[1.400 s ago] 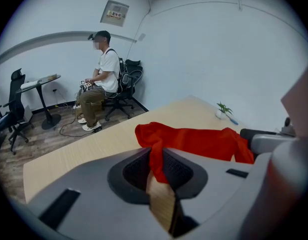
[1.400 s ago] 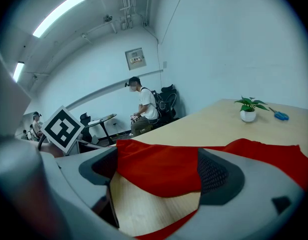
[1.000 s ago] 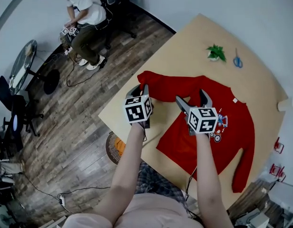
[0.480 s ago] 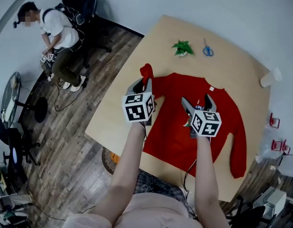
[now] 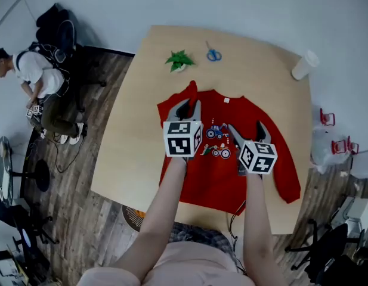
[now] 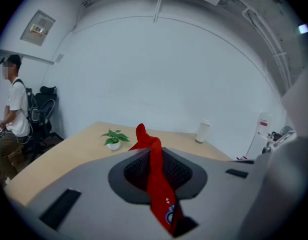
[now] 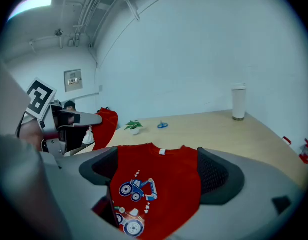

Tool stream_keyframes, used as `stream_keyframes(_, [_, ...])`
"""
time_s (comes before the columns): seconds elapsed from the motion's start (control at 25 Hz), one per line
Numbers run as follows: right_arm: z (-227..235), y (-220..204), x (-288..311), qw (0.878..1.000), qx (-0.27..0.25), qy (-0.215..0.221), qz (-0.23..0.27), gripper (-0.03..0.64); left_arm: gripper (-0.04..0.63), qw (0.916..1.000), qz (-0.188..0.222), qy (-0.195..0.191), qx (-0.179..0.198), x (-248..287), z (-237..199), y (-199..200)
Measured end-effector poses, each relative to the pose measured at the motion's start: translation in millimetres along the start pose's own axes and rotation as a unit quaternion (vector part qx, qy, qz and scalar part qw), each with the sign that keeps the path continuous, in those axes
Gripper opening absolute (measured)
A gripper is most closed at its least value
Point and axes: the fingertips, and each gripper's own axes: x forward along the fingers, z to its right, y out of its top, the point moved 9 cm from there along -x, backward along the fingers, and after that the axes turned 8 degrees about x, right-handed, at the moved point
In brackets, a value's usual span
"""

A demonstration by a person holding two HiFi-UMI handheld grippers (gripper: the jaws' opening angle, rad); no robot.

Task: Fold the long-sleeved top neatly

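Note:
A red long-sleeved top (image 5: 216, 177) with a tractor print lies flat on the wooden table (image 5: 130, 130), collar at the far side. My left gripper (image 5: 188, 103) is shut on its left sleeve (image 5: 190, 90), holding it raised over the top's left shoulder. In the left gripper view the red sleeve (image 6: 154, 179) runs pinched between the jaws of the left gripper (image 6: 156, 159). My right gripper (image 5: 246, 128) hovers open above the top's right half. In the right gripper view the printed front (image 7: 158, 184) shows below the wide jaws of the right gripper (image 7: 158, 174). The right sleeve (image 5: 286, 180) lies along the body.
A small potted plant (image 5: 180, 59), blue scissors (image 5: 213, 54) and a white cup (image 5: 304, 65) stand along the table's far side. A seated person (image 5: 34, 79) is on the wooden floor at the left. The near table edge is close to my body.
The left gripper has lifted the left sleeve from where it lay stretched out and carried it inward over the top's shoulder. The right gripper moved across the top, still open.

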Motion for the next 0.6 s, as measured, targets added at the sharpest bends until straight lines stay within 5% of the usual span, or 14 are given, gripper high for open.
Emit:
stream_keyframes(0.32, [66.9,-7.7,-49.3,0.996,0.04,-0.076,0.019,0.479,0.055,0.9926,-0.014,-0.111,0.048,47.9,99.0,-6.9])
stream_keyframes(0.6, [105.7,-22.5,-81.7,0.99,0.065,-0.119,0.021,0.477,0.058,0.9802,-0.07,-0.163,0.089,74.3,156.3,-45.0])
